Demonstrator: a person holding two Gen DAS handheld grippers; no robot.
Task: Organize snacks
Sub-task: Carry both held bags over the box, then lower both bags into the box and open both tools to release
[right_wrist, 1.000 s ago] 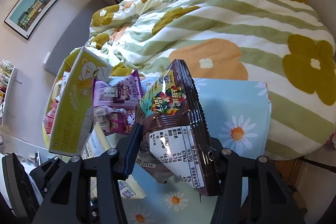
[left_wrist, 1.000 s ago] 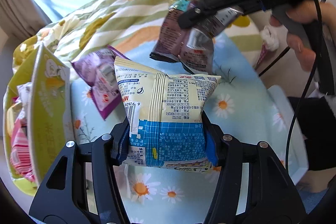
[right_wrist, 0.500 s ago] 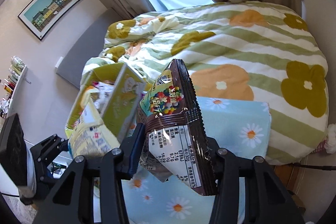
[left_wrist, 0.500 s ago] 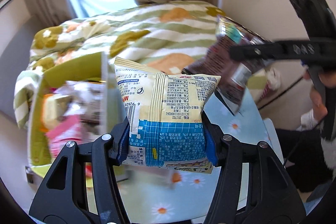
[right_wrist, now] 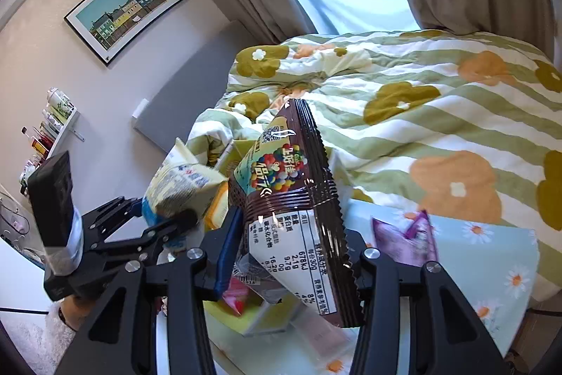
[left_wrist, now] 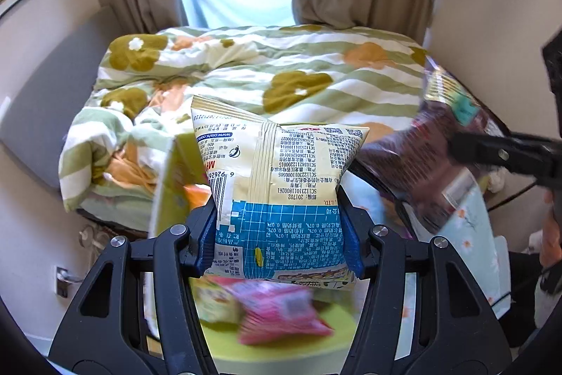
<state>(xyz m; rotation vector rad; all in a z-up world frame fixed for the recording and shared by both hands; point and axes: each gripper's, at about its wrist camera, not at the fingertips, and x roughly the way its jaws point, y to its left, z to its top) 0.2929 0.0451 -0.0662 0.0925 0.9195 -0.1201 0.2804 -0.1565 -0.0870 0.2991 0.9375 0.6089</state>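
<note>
While both grippers hover over the yellow-green box [left_wrist: 281,336], left gripper [left_wrist: 277,234] clamps a cream snack bag [left_wrist: 277,192] and right gripper [right_wrist: 288,255] a brown candy packet [right_wrist: 291,209], seemingly for stowing.

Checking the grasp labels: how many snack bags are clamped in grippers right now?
2. The cream-and-blue bag sits in the left gripper; the brown candy bag in the right gripper. Other packets lie loose in the yellow box below, partly hidden.
</note>
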